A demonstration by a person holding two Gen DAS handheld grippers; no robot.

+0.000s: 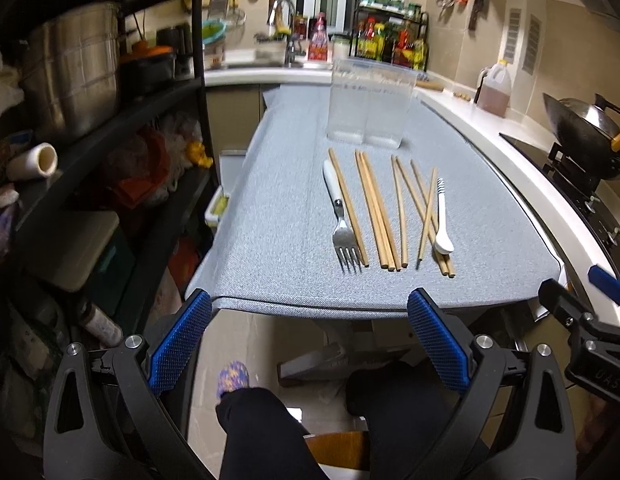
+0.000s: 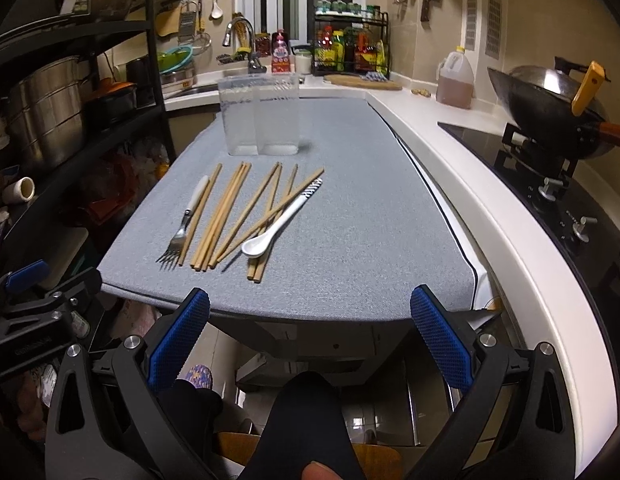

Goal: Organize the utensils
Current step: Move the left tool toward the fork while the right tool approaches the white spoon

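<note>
Both the left gripper [image 1: 310,320] and right gripper [image 2: 310,316] are wide apart and empty; the crossed chopsticks [image 2: 246,216] under the spoon [image 2: 282,216] risk scattering if one is dragged out.

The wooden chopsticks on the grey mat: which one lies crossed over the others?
The wooden chopstick beside the white ceramic spoon: it runs diagonally across several others, which lie roughly parallel.
</note>
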